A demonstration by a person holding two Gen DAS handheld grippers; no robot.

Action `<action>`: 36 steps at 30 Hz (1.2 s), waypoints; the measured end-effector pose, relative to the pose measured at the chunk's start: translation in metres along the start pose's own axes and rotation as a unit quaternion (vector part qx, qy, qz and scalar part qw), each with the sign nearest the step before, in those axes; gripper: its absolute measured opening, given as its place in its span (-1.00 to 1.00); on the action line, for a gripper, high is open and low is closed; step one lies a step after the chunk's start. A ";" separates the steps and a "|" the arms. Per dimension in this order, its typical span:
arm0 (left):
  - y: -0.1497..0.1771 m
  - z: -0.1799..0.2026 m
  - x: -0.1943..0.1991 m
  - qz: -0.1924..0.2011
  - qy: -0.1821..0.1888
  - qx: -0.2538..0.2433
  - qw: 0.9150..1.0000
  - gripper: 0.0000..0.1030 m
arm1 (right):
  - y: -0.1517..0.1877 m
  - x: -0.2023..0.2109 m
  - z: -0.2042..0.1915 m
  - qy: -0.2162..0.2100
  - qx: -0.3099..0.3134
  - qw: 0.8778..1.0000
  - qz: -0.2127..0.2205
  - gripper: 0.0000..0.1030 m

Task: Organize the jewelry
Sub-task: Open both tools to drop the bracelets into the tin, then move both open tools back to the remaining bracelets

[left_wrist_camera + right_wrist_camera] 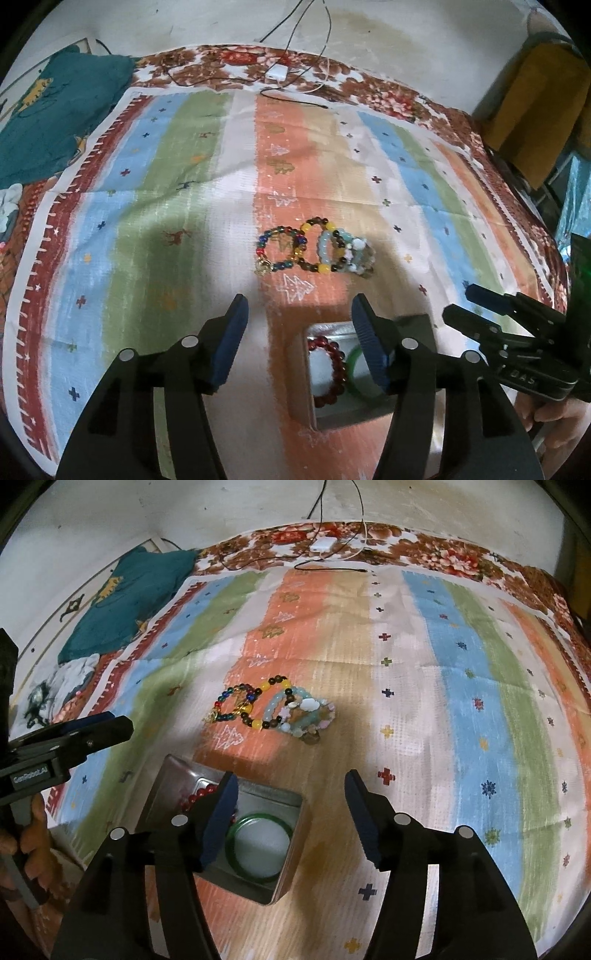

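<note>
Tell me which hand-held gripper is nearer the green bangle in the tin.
Right. The right hand-held gripper hangs open over the green bangle; the left hand-held gripper hangs open further left, by the red bracelet.

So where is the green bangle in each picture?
Left wrist view: the green bangle is low and right of centre, inside the metal box, mostly hidden behind a blue finger.
Right wrist view: the green bangle is low and left of centre, a full ring lying flat in the metal box.
Shared landmark: the red bead bracelet lies beside it in the box.
</note>
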State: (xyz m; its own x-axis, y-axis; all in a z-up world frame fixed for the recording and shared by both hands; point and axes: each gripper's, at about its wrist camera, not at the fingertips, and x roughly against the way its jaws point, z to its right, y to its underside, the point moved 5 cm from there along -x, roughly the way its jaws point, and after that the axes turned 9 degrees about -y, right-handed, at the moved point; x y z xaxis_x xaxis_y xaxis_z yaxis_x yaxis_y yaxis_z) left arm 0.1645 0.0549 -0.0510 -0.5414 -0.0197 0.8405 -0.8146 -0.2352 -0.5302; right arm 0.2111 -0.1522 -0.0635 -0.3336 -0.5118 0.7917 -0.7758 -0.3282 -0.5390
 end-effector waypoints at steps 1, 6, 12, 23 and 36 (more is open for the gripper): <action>-0.003 -0.001 -0.004 -0.003 -0.001 0.001 1.000 0.14 | -0.002 -0.001 0.001 0.001 -0.001 1.000 0.001 0.20; -0.010 -0.007 -0.014 -0.008 0.001 0.008 1.000 0.40 | -0.009 -0.005 0.006 0.006 -0.004 1.000 0.002 0.31; -0.015 -0.009 -0.024 -0.015 -0.004 0.007 1.000 0.40 | -0.020 -0.013 0.015 0.011 -0.009 1.000 0.003 0.40; -0.028 -0.008 -0.046 -0.023 -0.012 -0.004 1.000 0.41 | -0.030 -0.029 0.032 0.015 -0.034 0.999 -0.009 0.50; -0.037 -0.013 -0.068 -0.037 -0.018 0.000 0.999 0.41 | -0.040 -0.051 0.044 0.026 -0.041 0.998 -0.026 0.50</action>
State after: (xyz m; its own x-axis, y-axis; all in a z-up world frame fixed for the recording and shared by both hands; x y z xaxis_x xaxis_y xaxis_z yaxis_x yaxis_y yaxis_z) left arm 0.2287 0.0779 -0.0899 -0.4716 -0.0374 0.8810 -0.8523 -0.2370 -0.4663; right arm 0.2825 -0.1477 -0.0946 -0.3171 -0.4531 0.8331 -0.8331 -0.2866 -0.4730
